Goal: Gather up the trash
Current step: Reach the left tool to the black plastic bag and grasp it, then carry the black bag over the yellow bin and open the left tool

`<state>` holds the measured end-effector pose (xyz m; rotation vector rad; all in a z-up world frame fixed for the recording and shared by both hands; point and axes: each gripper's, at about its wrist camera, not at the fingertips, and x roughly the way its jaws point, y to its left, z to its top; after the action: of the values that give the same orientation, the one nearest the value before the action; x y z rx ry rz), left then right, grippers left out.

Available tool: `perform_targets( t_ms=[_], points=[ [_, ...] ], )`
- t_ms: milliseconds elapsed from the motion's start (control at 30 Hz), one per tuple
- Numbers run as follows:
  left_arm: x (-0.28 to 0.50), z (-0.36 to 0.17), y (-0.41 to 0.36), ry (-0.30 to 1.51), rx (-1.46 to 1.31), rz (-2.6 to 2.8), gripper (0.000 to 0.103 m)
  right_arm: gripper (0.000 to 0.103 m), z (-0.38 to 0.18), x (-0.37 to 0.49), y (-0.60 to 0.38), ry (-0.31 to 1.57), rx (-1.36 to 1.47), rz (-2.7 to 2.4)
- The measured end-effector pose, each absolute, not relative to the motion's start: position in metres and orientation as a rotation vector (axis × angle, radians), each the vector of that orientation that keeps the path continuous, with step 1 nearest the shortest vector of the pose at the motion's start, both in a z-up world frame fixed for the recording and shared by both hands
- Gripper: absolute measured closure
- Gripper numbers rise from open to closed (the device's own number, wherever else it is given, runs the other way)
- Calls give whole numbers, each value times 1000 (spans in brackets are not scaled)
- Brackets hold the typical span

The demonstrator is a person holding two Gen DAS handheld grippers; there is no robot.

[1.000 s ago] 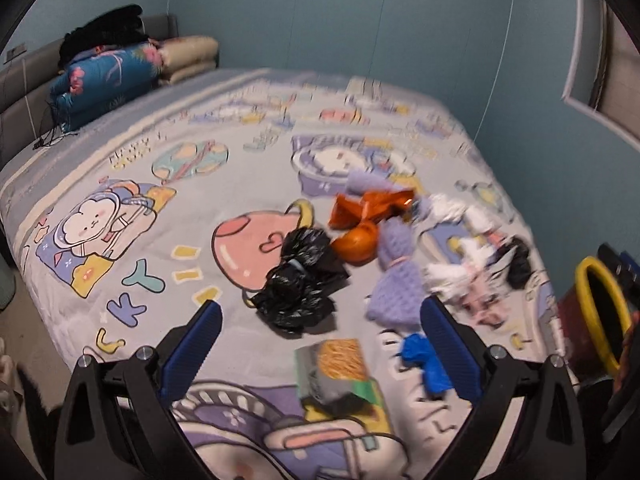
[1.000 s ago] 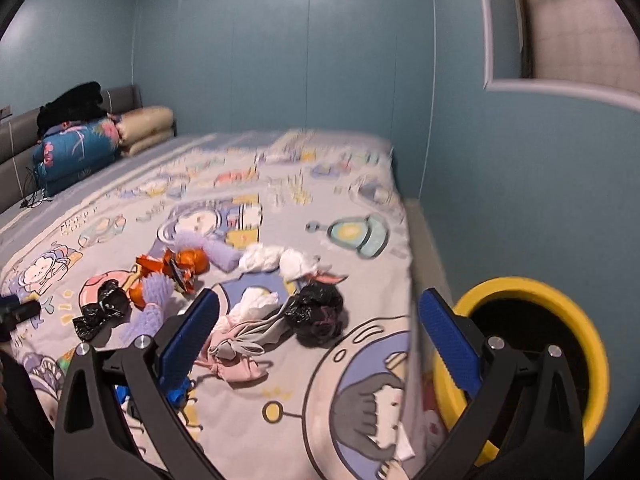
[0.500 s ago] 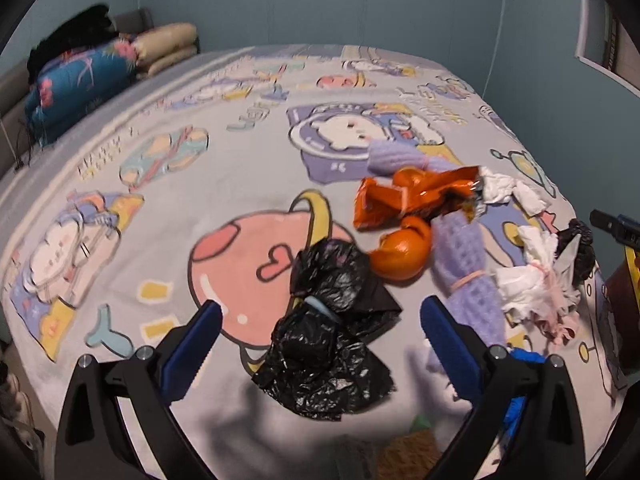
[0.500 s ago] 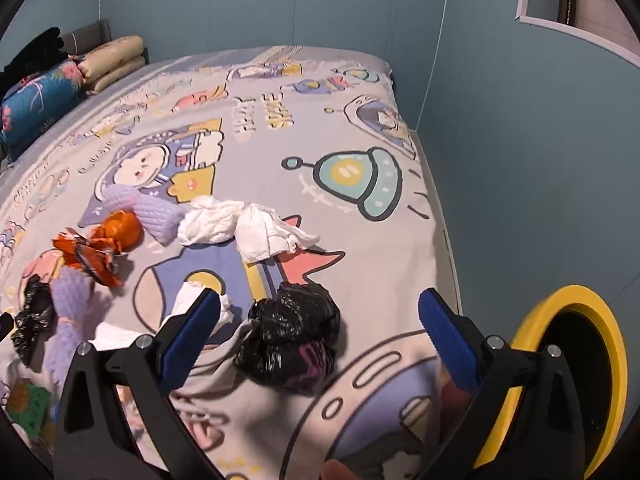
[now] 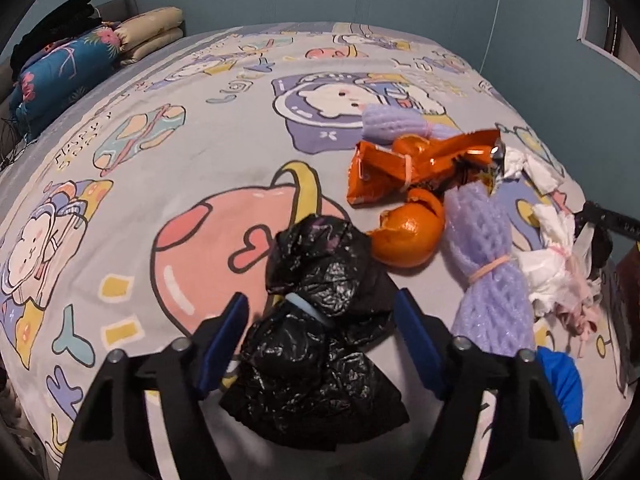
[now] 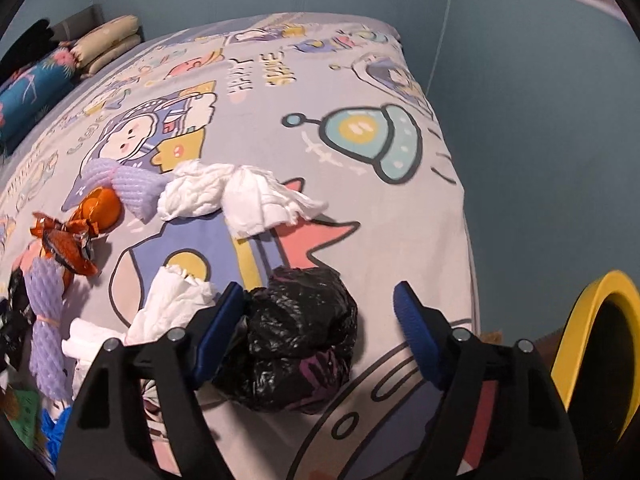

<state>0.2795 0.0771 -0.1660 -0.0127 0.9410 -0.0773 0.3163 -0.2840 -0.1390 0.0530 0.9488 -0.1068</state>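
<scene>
Now both claws gape open: left gripper (image 5: pixel 320 322) straddles one crumpled black bag (image 5: pixel 320 344), right gripper (image 6: pixel 318 312) another black bag (image 6: pixel 298 340); squeezing shut likely comes next.

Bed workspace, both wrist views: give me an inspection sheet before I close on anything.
Surface: cartoon-print bedspread, wrinkled.
Job's things: two black plastic bags, orange peel, orange wrapper, purple foam nets, white tissues; yellow-rimmed bin beside the bed.
Clutter: blue scrap.
Grippers: left gripper open, straddling one bag; right gripper open over the other.
Cables: thin cord down the wall.
Surroundings: pillows, folded quilt, blue walls.
</scene>
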Motion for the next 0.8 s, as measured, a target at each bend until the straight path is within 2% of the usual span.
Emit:
perform_targets(
  t_ms=[133, 233, 367, 600, 800],
  points=[
    [282, -173, 76, 965, -12, -72, 43, 37, -144, 318, -285, 969, 67, -94],
    [282, -175, 74, 966, 4, -75, 47, 49, -151, 320, -285, 999, 83, -76],
    [281, -173, 82, 967, -44, -79, 62, 59, -144, 314, -295, 991, 191, -36],
    [278, -168, 94, 960, -124, -78, 76, 62, -122, 299, -304, 920, 288, 15],
    [271, -156, 100, 914, -160, -76, 81, 62, -110, 287, -306, 876, 279, 27]
  ],
)
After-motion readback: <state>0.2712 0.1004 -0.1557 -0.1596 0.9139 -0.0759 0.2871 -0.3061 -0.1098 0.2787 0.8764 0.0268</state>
